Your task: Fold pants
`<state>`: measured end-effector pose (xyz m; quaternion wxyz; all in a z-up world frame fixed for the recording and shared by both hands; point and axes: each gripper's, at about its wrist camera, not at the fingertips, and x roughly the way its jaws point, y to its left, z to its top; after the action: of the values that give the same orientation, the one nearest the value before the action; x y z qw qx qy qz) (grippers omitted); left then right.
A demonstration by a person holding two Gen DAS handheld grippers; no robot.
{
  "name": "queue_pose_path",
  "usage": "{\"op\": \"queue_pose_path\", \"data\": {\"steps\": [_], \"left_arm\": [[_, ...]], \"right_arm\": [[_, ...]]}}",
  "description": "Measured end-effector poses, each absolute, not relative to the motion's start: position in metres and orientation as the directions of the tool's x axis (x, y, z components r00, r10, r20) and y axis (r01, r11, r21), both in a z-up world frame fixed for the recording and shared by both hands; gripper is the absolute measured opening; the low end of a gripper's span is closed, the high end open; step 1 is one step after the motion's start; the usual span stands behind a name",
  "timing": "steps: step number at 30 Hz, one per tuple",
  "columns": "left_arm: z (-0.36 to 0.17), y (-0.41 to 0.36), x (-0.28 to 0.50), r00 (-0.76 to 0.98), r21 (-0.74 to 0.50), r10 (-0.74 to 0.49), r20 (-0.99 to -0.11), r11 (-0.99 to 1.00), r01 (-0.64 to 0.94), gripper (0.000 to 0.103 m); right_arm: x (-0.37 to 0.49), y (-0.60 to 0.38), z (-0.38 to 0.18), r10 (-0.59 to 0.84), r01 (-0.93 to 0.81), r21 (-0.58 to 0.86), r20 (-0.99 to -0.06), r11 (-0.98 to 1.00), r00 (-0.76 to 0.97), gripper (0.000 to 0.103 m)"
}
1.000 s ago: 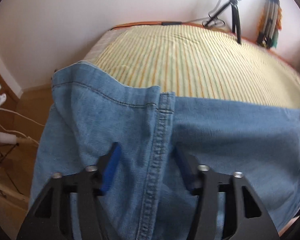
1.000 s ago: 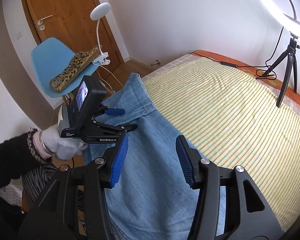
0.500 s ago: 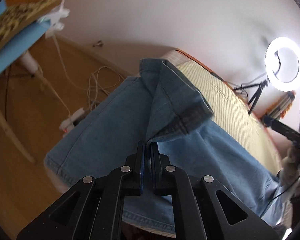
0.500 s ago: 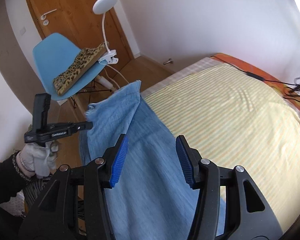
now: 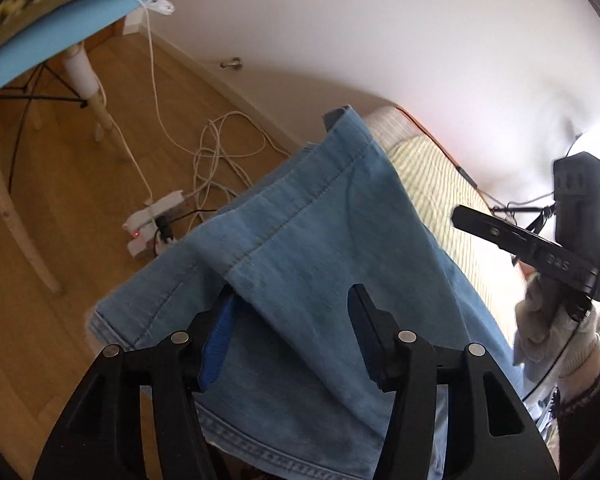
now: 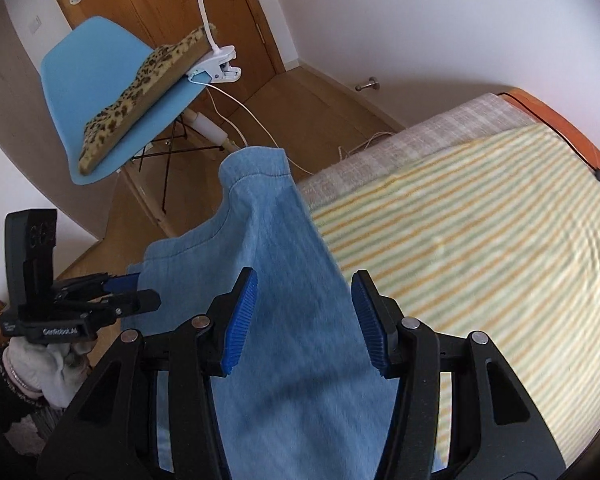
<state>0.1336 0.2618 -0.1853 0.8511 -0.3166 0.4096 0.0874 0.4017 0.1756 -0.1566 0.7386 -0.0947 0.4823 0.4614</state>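
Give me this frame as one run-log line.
stage: mid-fold | left gripper: open over light blue denim pants | right gripper: open over denim | surface: yellow-striped bed cover

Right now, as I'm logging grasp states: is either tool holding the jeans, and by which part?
Neither. The left tool and right tool are both open above the jeans, fingers apart, with no denim pinched between them.

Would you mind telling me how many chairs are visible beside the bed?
1. A blue chair stands on the wooden floor left of the bed, in front of the door, with a leopard-print cushion on its seat. Others may lie outside the views.
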Motion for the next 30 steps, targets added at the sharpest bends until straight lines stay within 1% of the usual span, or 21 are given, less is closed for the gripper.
{"op": "queue_pose_path", "data": {"steps": [1,2,3,6,8,10,11,13,14,18,21,24,26,27,28,30], "left_arm": [[-0.186,0.262,0.133,0.653,-0.460,-0.097,-0.751,0.786,-0.413,0.043],[-0.188,0.264,0.136,0.654,-0.459,-0.095,-0.751,0.787,-0.412,0.023],[-0.190,0.268,0.138,0.656,-0.467,-0.101,-0.748,0.782,-0.412,0.007],[-0.187,0.271,0.138,0.678,-0.484,-0.106,-0.728,0.780,-0.398,0.004],[-0.176,0.271,0.127,0.705,-0.465,-0.079,-0.705,0.802,-0.376,0.003],[-0.169,0.276,0.112,0.724,-0.465,-0.054,-0.687,0.799,-0.382,0.003],[-0.169,0.282,0.105,0.728,-0.477,-0.049,-0.684,0.785,-0.395,0.003],[-0.175,0.295,0.100,0.728,-0.513,-0.060,-0.683,0.749,-0.420,0.003],[-0.178,0.299,0.099,0.727,-0.523,-0.065,-0.684,0.738,-0.426,0.003],[-0.168,0.289,0.100,0.730,-0.460,-0.025,-0.683,0.791,-0.404,0.003],[-0.160,0.288,0.098,0.751,-0.451,-0.004,-0.660,0.802,-0.392,0.003],[-0.165,0.295,0.095,0.754,-0.481,-0.021,-0.657,0.782,-0.397,0.003],[-0.165,0.297,0.094,0.757,-0.487,-0.023,-0.653,0.778,-0.397,0.003],[-0.165,0.299,0.093,0.760,-0.489,-0.021,-0.649,0.777,-0.396,0.003],[-0.163,0.299,0.092,0.765,-0.490,-0.019,-0.644,0.778,-0.393,0.003],[-0.159,0.302,0.091,0.776,-0.499,-0.015,-0.631,0.773,-0.391,0.003]], "right_arm": [[0.404,0.181,-0.161,0.587,-0.775,0.308,-0.803,0.552,0.099,0.052],[0.405,0.186,-0.163,0.582,-0.777,0.308,-0.808,0.548,0.091,0.052],[0.406,0.192,-0.167,0.576,-0.781,0.304,-0.813,0.546,0.086,0.052],[0.405,0.206,-0.178,0.537,-0.793,0.269,-0.839,0.547,0.085,0.052],[0.400,0.213,-0.183,0.505,-0.812,0.227,-0.858,0.537,0.094,0.042],[0.396,0.215,-0.186,0.486,-0.827,0.186,-0.866,0.530,0.117,0.013],[0.396,0.215,-0.185,0.488,-0.831,0.171,-0.863,0.529,0.133,0.007],[0.395,0.214,-0.182,0.511,-0.828,0.179,-0.847,0.531,0.144,0.003],[0.396,0.214,-0.180,0.519,-0.825,0.181,-0.841,0.535,0.153,0.003],[0.394,0.218,-0.158,0.563,-0.829,0.168,-0.802,0.534,0.200,0.001],[0.392,0.225,-0.144,0.572,-0.843,0.151,-0.794,0.516,0.208,0.001],[0.380,0.226,-0.132,0.592,-0.852,0.205,-0.793,0.481,0.143,0.001],[0.365,0.217,-0.127,0.607,-0.858,0.261,-0.791,0.442,0.072,0.005],[0.354,0.207,-0.125,0.609,-0.862,0.266,-0.790,0.431,0.061,0.016],[0.345,0.197,-0.123,0.609,-0.866,0.262,-0.791,0.426,0.061,0.034],[0.323,0.165,-0.117,0.613,-0.876,0.263,-0.789,0.404,0.046,0.050]]}}
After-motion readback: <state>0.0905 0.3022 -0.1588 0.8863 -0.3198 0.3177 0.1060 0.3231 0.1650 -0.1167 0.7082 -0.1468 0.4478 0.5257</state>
